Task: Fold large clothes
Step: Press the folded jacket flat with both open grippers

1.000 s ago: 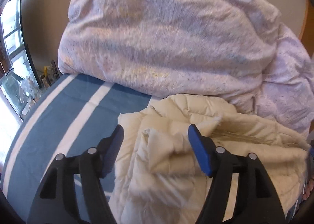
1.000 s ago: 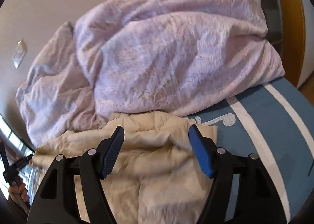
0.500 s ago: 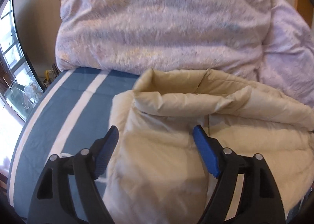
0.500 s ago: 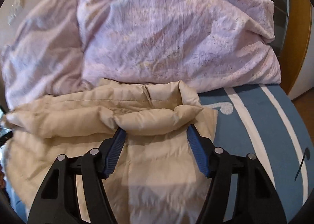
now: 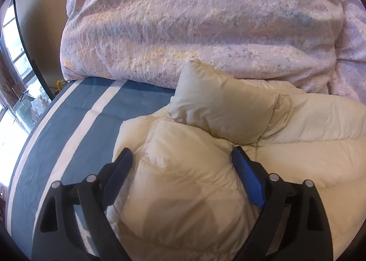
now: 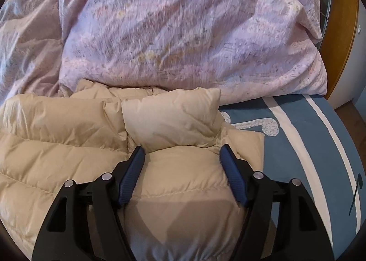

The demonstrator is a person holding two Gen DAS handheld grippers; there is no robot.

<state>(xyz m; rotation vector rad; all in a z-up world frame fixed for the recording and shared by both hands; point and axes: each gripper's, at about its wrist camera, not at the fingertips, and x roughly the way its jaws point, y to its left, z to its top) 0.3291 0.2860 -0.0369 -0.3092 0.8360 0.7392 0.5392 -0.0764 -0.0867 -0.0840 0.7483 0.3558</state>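
Two claws, jaws opening: left gripper [image 5: 181, 158] and right gripper [image 6: 181, 153], each astride a puffed fold of cream down jacket [image 5: 297, 128], fabric bulging between pads. Beyond both, lilac duvet [image 6: 183, 32]; underneath, blue striped sheet [image 5: 75, 119].

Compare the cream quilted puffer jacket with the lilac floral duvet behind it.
The cream quilted puffer jacket is plain with stitched channels; the lilac floral duvet is patterned and crinkled. The jacket lies low, the duvet heaps high. Both are padded and rest on the blue striped bed sheet.
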